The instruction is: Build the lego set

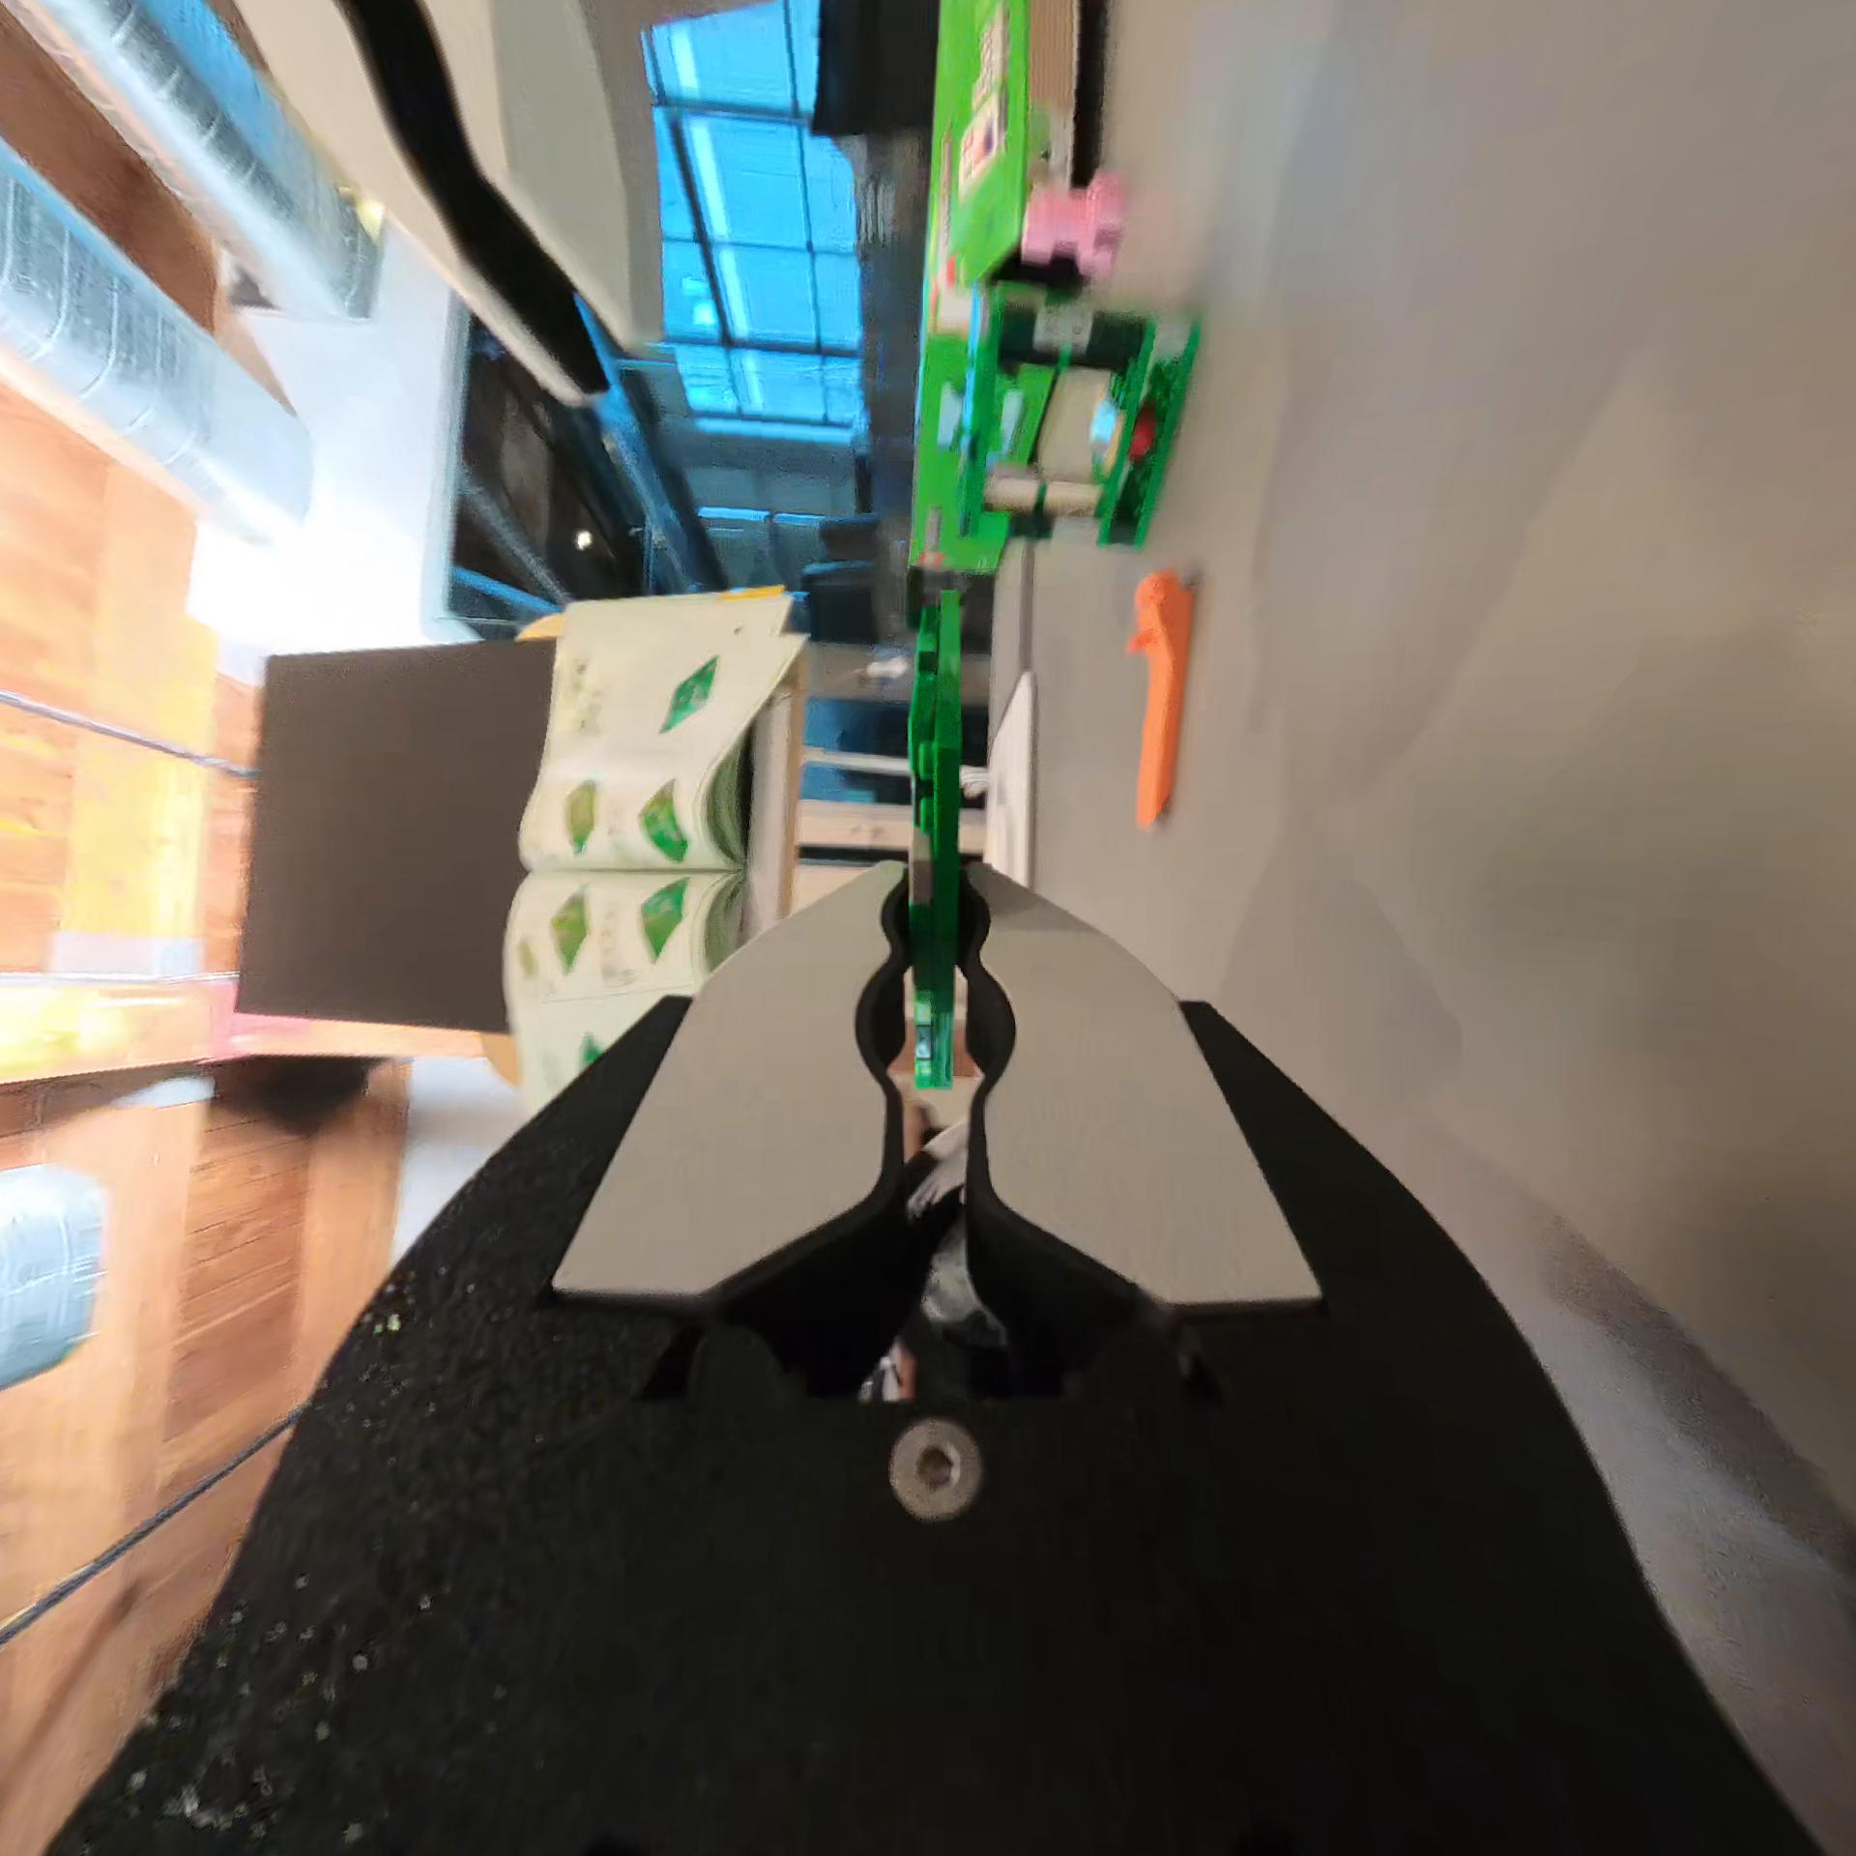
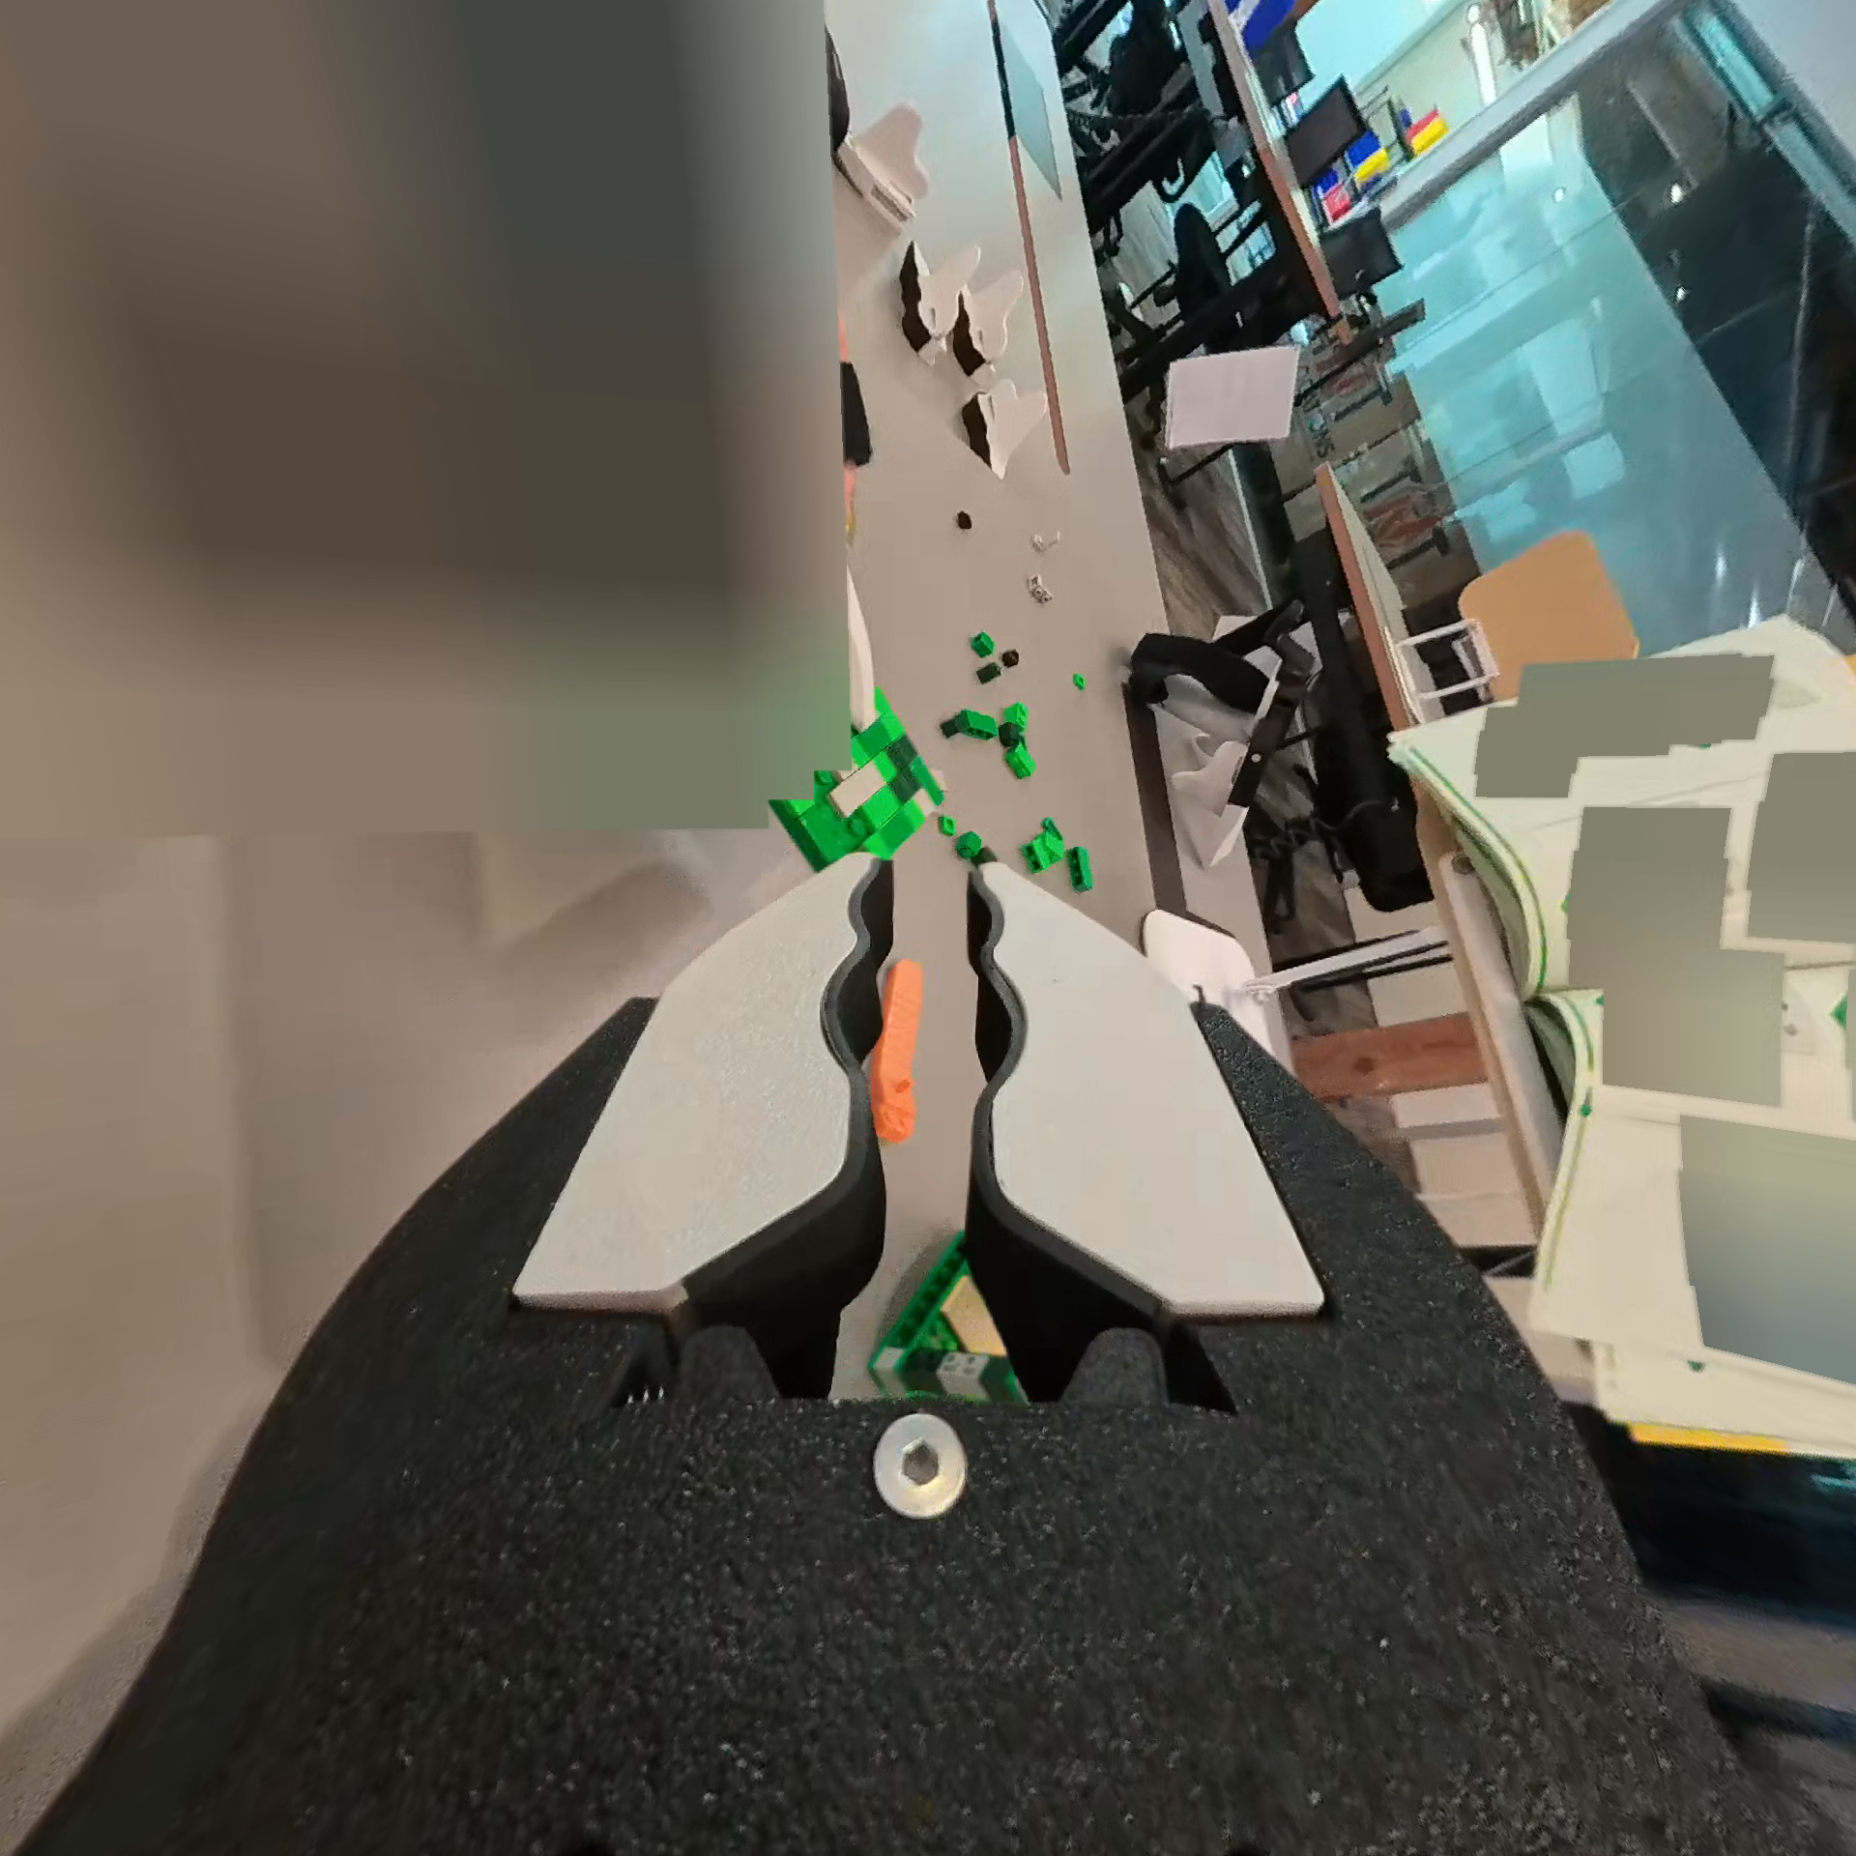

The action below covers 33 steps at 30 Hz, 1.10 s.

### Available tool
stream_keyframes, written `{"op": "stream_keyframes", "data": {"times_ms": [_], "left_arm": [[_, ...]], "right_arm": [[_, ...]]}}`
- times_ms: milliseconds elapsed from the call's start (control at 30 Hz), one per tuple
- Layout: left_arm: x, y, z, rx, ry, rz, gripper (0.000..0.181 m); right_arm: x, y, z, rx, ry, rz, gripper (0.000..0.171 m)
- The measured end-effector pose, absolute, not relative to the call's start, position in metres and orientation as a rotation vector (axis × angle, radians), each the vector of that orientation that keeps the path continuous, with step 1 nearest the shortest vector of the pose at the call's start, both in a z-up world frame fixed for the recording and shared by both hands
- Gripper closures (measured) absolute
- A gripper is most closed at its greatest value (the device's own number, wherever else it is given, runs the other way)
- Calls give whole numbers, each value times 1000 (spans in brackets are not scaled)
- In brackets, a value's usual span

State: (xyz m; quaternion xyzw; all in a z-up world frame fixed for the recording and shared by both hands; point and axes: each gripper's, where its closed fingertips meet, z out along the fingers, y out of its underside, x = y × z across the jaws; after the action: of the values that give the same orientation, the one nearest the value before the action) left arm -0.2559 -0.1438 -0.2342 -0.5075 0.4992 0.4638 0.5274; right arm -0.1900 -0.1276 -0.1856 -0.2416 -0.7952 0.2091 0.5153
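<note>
My left gripper point(image 1: 939, 884) is shut on a flat green lego plate assembly point(image 1: 934, 763), seen edge-on and sticking out past the fingertips, held above the grey table point(image 1: 1456, 703). A partly built green lego model point(image 1: 1065, 422) stands on the table beyond it. My right gripper point(image 2: 929, 874) is open by a narrow gap and empty above the table point(image 2: 1085, 522). An orange brick separator point(image 2: 897, 1055) lies on the table and shows through that gap. A green plate assembly point(image 2: 874, 793) shows just past the right fingertips, partly hidden by a blurred patch. Loose green bricks point(image 2: 1009, 743) lie scattered beyond.
An open instruction booklet point(image 1: 643, 803) stands behind the table; it also shows in the right wrist view point(image 2: 1486, 1155). A green box point(image 1: 979, 151), a pink lego piece point(image 1: 1080, 226) and the orange separator point(image 1: 1160, 693) are on the table. White and black parts point(image 2: 954, 311) lie farther off. Part of a green build point(image 2: 944, 1336) shows under the right gripper.
</note>
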Motion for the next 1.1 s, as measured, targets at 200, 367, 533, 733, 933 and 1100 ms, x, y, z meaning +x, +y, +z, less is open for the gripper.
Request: {"op": "stream_keyframes", "data": {"times_ms": [200,367,533,733,933,1100], "left_arm": [[-249,-143,-244,-1233,1234,1090,176],[-249,-143,-249,-1281,1236,1042,176],[-280,-137,-246,-1410,1072,1012,176],[-327,-143,-229,-1490,854,1094,175],[-337,-142,-240,-1533,886,1088,176],[-308,-146,-247,-1344,1152,1176,176]], "right_arm": [[-181,-123,-207,-768,-1961,601,157],[-174,-123,-223,-843,-1970,646,158],[-181,-114,-262,-1056,-2020,611,157],[-217,-103,-288,-1248,-1987,712,148],[-262,-89,-277,-1165,-2200,690,147],[-288,-84,-286,-873,-2536,560,152]]}}
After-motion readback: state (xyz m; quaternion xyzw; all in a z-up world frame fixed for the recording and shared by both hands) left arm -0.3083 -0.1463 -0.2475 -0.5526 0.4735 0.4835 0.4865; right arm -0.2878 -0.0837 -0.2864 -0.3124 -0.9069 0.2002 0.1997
